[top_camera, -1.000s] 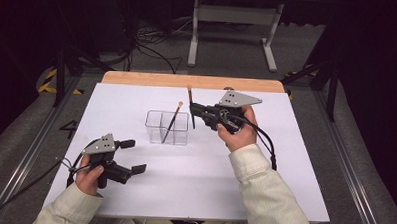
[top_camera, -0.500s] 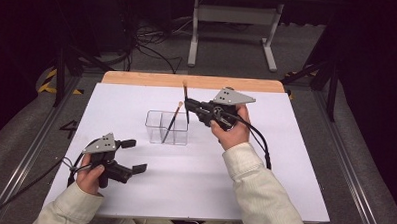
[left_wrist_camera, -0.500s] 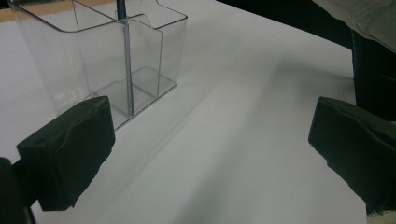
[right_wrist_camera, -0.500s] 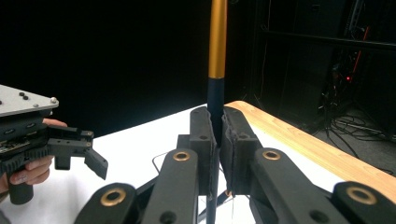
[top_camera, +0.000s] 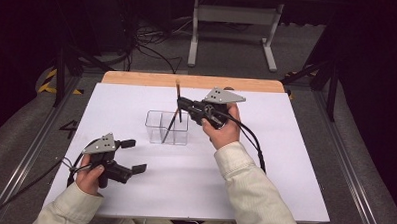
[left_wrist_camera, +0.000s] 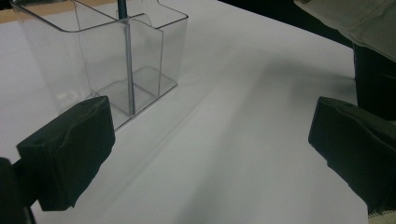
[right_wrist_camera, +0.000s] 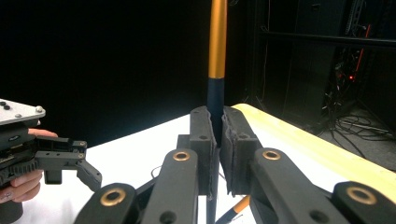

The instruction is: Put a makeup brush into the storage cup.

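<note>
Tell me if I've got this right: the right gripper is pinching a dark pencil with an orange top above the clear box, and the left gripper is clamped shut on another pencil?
Not quite. The left gripper holds nothing: the left gripper view shows its jaws spread wide over bare white table. The rest stands: the right gripper pinches the dark pencil with an orange top above the clear box.

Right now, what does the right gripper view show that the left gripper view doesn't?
Right gripper view: the right gripper shut on an upright pencil, dark below and orange above, and the left gripper farther off in a hand.

Left gripper view: a clear divided box ahead of its own open fingers, with a pale sleeve at the top right.

Both: the white table top.
</note>
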`<move>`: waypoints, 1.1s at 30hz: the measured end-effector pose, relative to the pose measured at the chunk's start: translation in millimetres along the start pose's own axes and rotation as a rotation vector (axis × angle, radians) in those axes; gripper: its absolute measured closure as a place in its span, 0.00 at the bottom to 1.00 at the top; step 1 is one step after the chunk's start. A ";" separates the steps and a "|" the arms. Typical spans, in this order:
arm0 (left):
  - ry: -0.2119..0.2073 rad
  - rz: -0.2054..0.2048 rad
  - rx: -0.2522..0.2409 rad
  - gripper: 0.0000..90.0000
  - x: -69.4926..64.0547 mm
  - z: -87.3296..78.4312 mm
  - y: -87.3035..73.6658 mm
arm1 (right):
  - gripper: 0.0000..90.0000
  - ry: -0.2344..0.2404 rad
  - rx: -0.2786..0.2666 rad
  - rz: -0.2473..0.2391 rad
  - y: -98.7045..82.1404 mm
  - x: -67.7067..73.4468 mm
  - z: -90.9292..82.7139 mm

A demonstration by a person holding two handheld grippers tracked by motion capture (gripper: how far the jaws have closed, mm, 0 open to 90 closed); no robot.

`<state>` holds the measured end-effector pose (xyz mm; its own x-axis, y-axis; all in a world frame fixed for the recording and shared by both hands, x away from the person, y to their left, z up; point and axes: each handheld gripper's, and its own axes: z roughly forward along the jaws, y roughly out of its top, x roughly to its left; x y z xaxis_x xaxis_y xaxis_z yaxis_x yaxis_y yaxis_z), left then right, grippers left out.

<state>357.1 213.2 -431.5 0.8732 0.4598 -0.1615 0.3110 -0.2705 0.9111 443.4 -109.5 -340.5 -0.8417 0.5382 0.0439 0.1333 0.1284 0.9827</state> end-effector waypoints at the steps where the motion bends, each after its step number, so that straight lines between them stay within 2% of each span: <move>1: -0.001 0.000 0.000 0.01 0.0 0.1 0.0 | 0.93 -0.001 -0.002 -0.001 -0.4 0.2 1.0; 7: -0.003 0.000 0.000 0.01 -0.1 0.2 0.0 | 0.93 -0.012 -0.012 0.014 -2.9 1.2 8.1; 19: -0.001 0.007 0.005 0.01 -0.2 0.8 -0.1 | 0.93 0.004 -0.006 0.040 -12.0 3.1 22.4; 33: 0.000 0.006 0.008 0.01 -0.4 1.5 -0.6 | 0.93 0.010 0.021 0.064 -27.4 3.6 36.2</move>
<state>357.1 211.9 -432.6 0.8751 0.4580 -0.1563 0.3089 -0.2802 0.9089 455.7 -81.0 -373.7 -0.8363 0.5374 0.1088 0.1980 0.1109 0.9739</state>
